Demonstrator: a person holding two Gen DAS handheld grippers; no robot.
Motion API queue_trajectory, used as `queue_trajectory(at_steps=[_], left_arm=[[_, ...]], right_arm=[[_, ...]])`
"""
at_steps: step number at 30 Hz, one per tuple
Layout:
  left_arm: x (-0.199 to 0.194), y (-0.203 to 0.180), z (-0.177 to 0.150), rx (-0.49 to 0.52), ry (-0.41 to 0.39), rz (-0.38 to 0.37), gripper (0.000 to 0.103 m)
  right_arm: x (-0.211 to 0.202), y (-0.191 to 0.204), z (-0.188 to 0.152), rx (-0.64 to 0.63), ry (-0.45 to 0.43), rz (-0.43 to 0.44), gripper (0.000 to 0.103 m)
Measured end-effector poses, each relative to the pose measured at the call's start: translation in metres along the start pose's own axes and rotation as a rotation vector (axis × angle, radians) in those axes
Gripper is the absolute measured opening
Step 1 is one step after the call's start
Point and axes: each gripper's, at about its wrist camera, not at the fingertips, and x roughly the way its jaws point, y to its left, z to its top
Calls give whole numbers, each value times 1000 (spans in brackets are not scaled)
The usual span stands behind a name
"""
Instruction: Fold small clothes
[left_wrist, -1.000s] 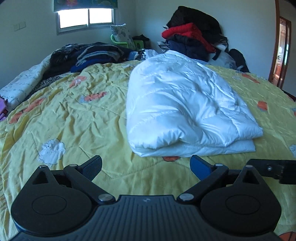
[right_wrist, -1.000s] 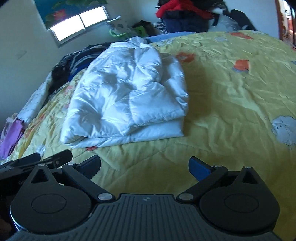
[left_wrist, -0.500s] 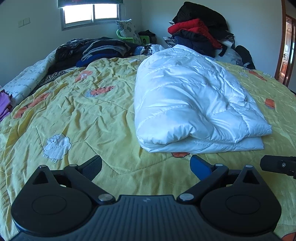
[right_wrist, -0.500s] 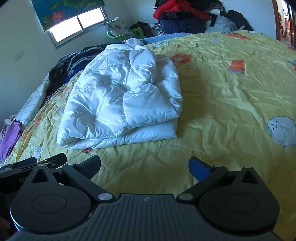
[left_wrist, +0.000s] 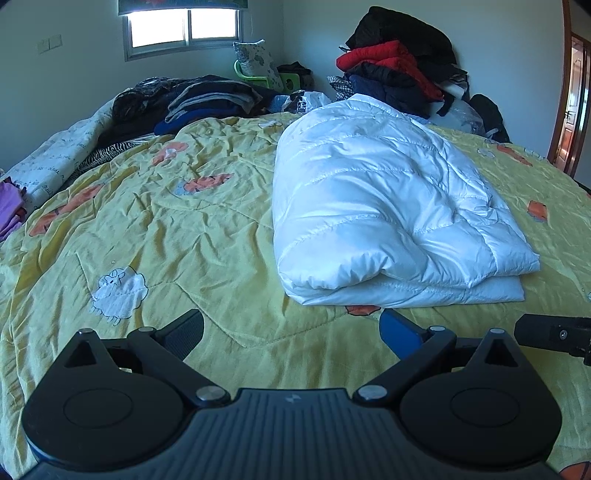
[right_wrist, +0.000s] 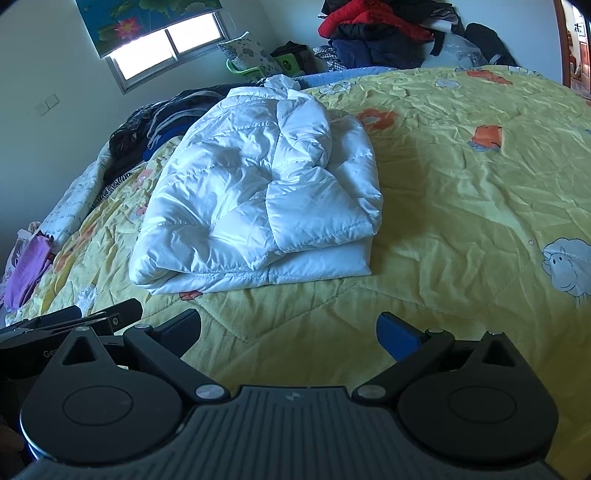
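Left wrist view: we see jacket (left_wrist: 384, 206) folded on bed (left_wrist: 177, 236).
Left fingers (left_wrist: 291, 332): wide open, empty.
Right fingers (right_wrist: 288, 330): wide open, empty.

Glossy white quilted puffer jacket (left_wrist: 388, 221) on a crinkled yellow bedspread (left_wrist: 184, 236) printed with white sheep and orange shapes; red padded coat (left_wrist: 384, 61) tops the dark pile.

Bare yellow quilt (left_wrist: 207, 236) lies open left, right and in front of the folded white jacket (left_wrist: 384, 214); clothes piles (left_wrist: 391, 70) block behind it.
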Motion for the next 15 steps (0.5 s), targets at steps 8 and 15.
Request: queue_trajectory(at_steps=[8,15], left_arm=[[2,1,-1,1,8,3,102],[3,0,-1,1,14,3,102]], right_arm=[[4,1,-2,0,8,5,102],[6,0,-3,4,13,10,102]])
